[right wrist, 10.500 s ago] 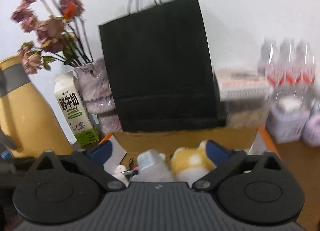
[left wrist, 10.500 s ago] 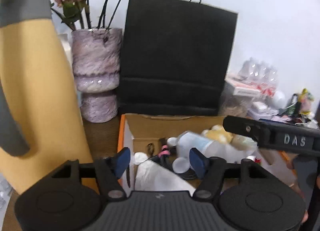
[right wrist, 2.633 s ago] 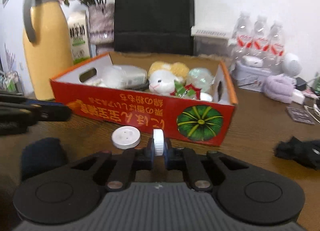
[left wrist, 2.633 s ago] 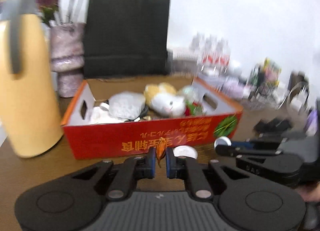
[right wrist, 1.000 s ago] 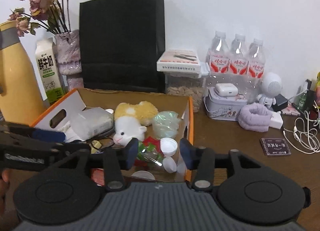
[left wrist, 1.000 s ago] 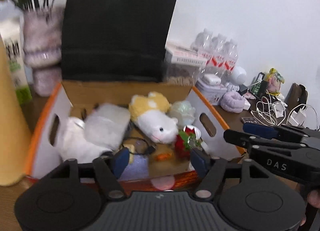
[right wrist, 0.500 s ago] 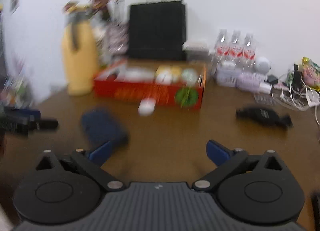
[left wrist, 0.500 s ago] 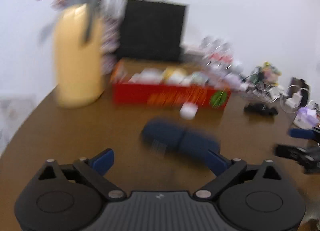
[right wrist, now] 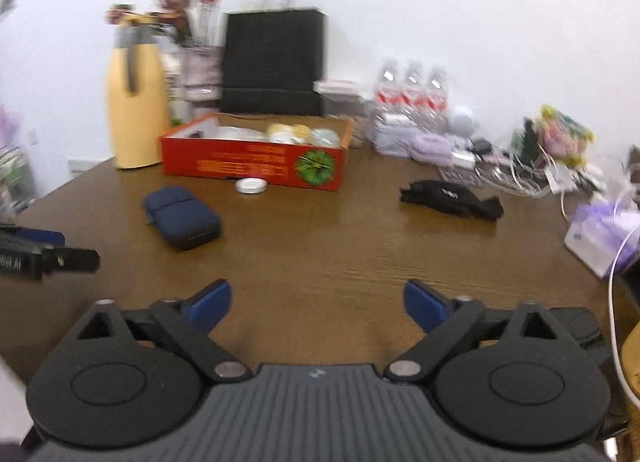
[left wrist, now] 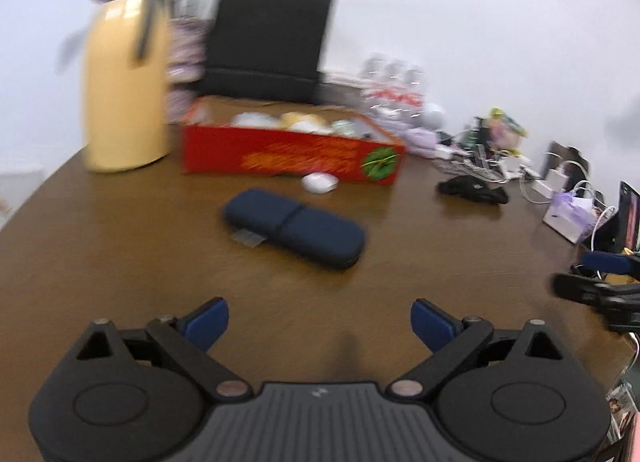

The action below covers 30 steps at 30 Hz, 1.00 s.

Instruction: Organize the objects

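While both tools hang above it, the brown wooden table [right wrist: 340, 246] takes up most of what there is to see. Toward its far side a black paper bag [right wrist: 274, 60] stands against the white wall, with a tall yellow jug [right wrist: 136, 110] to its left. In front of the bag sits the red cardboard box [right wrist: 256, 164], open on top and holding a yellow-and-white plush toy and other small items too blurred to name. Nearer, well apart from the box, a dark blue case [left wrist: 294, 228] lies flat on the wood. A black cloth [right wrist: 450, 198] lies off to the right. A small white round lid [right wrist: 251, 185] rests just in front of the box's red wall. The left gripper [left wrist: 320, 316] has its jaws spread wide with nothing between them. The right gripper [right wrist: 318, 302] is likewise spread wide and empty, its jaws having just narrowed a little.
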Motion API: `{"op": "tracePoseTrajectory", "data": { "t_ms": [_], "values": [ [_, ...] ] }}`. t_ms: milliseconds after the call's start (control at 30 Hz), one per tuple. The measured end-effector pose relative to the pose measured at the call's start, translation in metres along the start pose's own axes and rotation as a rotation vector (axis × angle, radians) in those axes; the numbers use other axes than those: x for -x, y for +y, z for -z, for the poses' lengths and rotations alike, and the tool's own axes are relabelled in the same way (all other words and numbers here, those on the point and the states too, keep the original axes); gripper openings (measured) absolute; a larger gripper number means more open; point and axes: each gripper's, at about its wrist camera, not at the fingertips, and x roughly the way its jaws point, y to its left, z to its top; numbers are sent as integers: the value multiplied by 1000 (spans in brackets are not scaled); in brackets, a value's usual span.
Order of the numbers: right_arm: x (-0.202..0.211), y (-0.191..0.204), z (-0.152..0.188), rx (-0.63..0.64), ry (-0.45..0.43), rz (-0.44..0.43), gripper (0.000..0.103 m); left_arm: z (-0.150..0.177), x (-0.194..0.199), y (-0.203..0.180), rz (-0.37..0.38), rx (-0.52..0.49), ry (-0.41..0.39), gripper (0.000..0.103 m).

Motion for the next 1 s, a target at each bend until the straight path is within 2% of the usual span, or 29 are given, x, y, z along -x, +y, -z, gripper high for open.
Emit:
{"op": "tracePoseTrajectory", "data": {
  "t_ms": [67,133,233,267,300,367,467,533,600,700,800,900,933,967,1000],
  "values": [
    [-19,0,-6,-12,9,28,85,-20,-36,-10,-25,18,-8,98],
    [-34,-2,-10,-37,8,4,85,-38,-70,-15,-118,73,-35,98],
    [-55,0,-17,-36,5,-30,87,-60,-119,-16,-212,151,6,99],
    [-62,2,-19,-29,6,-33,87,-65,-131,-21,-269,134,2,100],
    [-68,3,-21,-25,9,-35,87,-68,-140,-28,-329,71,-1,99],
    [-81,3,-27,-21,18,-46,87,-69,-154,-32,-379,-58,42,97],
    [-104,4,-38,-16,32,-74,89,-56,-144,-16,-342,-145,42,101],
    [-122,7,-45,-10,47,-103,89,-53,-132,6,-293,-92,76,100],
    [-147,14,-57,0,62,-145,89,-52,-122,34,-230,30,128,98],
    [-197,36,-78,24,94,-213,89,-53,-112,53,-182,58,123,96],
    [-240,62,-92,79,124,-200,88,-50,-109,60,-149,76,97,95],
    [-269,76,-102,85,139,-177,80,-54,-115,58,-124,47,88,95],
    [-275,78,-105,66,141,-181,74,-56,-118,57,-120,36,92,95],
    [-279,79,-106,48,143,-186,66,-57,-119,57,-116,32,93,90],
    [-281,80,-106,33,150,-191,61,-58,-122,55,-116,23,90,76]
  ]
}}
